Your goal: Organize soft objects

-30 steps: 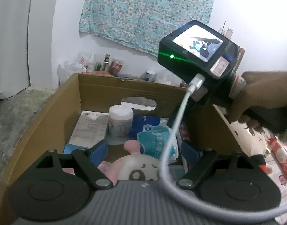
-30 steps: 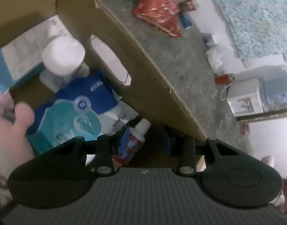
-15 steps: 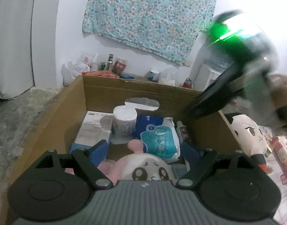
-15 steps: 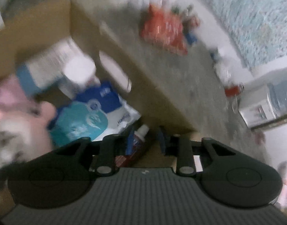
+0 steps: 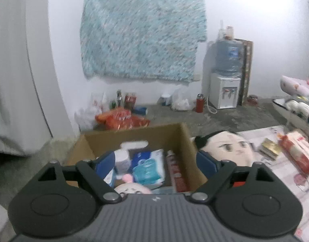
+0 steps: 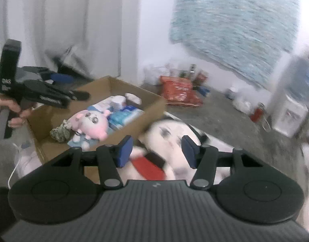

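A cardboard box (image 5: 182, 135) (image 6: 154, 104) holds a pink plush (image 6: 91, 123) (image 5: 132, 187), blue tissue packs (image 5: 148, 165), a white roll and a tube. A black-haired doll plush (image 5: 227, 149) (image 6: 170, 139) lies right of the box. My left gripper (image 5: 156, 161) is open and empty above the box; it also shows in the right wrist view (image 6: 59, 92). My right gripper (image 6: 156, 151) is open, empty, just above the doll.
A red-white packet (image 5: 295, 153) and a small gold box (image 5: 271, 149) lie on the patterned mat at right. Red snack bags (image 5: 122, 119), bottles and a water dispenser (image 5: 225, 88) stand along the far wall. A curtain hangs at left.
My right gripper has left the box, swung right over the doll and opened wider. My left gripper has risen and pulled back from the box, still open.
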`<state>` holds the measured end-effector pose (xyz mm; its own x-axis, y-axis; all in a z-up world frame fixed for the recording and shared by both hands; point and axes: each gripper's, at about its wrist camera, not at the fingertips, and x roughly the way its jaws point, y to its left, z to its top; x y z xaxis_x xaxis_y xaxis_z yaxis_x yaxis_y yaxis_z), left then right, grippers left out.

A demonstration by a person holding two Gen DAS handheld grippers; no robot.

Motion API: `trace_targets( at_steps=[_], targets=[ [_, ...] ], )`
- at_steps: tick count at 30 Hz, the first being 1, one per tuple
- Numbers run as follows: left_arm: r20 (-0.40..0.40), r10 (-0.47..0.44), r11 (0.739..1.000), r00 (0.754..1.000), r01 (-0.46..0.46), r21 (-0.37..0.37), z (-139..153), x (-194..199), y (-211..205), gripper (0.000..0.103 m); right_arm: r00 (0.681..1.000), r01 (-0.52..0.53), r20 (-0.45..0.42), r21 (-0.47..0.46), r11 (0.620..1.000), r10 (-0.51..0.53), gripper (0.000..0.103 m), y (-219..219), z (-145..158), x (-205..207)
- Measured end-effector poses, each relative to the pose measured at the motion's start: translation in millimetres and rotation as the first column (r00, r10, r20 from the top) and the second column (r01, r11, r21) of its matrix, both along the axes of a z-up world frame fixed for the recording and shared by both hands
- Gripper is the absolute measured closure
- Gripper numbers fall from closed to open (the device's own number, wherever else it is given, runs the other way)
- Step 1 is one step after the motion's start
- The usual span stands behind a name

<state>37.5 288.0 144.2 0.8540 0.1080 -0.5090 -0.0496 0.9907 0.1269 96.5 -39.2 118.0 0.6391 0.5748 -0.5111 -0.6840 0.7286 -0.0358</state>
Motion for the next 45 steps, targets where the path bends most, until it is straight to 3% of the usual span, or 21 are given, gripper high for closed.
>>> trace_targets(
  at_steps=[6,12,14,17,20,22,23,26,34,37,40,45],
  targets=[
    [0.03,-0.138,0.99,0.99,0.138,0.018,12,-48,-85,0.013,0.977,0.196,-0.111,0.096,0.976,-0.185,0.048,-149,-44,-50],
    [-0.039,-0.325,0.945,0.945,0.323,-0.049,-22,-64,-169,0.015,0.935,0.269,-0.258,0.065,0.961,-0.244,0.047,-229,-120,-76],
    [-0.078,-0.374,0.927,0.924,0.37,-0.058,-41,-60,-194,0.022,0.913,0.299,-0.306,0.051,0.953,-0.269,0.048,-241,-146,-76],
    [-0.146,-0.415,0.91,0.898,0.409,-0.072,-67,-44,-221,0.027,0.899,0.323,-0.319,0.019,0.946,-0.3,0.052,-246,-166,-79],
    [-0.184,-0.422,0.906,0.888,0.416,-0.073,-86,-29,-243,0.03,0.894,0.353,-0.291,-0.006,0.935,-0.34,0.06,-238,-169,-77],
    [-0.183,-0.437,0.9,0.881,0.429,-0.08,-92,-22,-253,0.03,0.891,0.356,-0.288,-0.032,0.934,-0.35,0.076,-241,-171,-78],
    [-0.185,-0.443,0.897,0.877,0.435,-0.085,-97,-18,-257,0.03,0.892,0.339,-0.301,-0.05,0.939,-0.338,0.079,-239,-173,-75],
    [-0.19,-0.461,0.888,0.867,0.449,-0.101,-102,-13,-263,0.03,0.892,0.311,-0.326,-0.058,0.949,-0.313,0.08,-239,-175,-72],
    [-0.195,-0.485,0.874,0.852,0.468,-0.131,-118,7,-275,0.03,0.884,0.265,-0.344,-0.185,0.946,-0.315,0.079,-214,-197,-61],
    [-0.187,-0.484,0.874,0.855,0.464,-0.143,-126,19,-280,0.03,0.881,0.28,-0.344,-0.176,0.944,-0.326,0.08,-214,-198,-56],
    [-0.18,-0.462,0.885,0.869,0.439,-0.153,-137,35,-286,0.03,0.879,0.319,-0.318,-0.162,0.934,-0.355,0.088,-214,-197,-57],
    [-0.166,-0.403,0.912,0.9,0.381,-0.152,-147,65,-290,0.03,0.871,0.386,-0.321,-0.021,0.922,-0.372,0.089,-225,-189,-44]
  ],
)
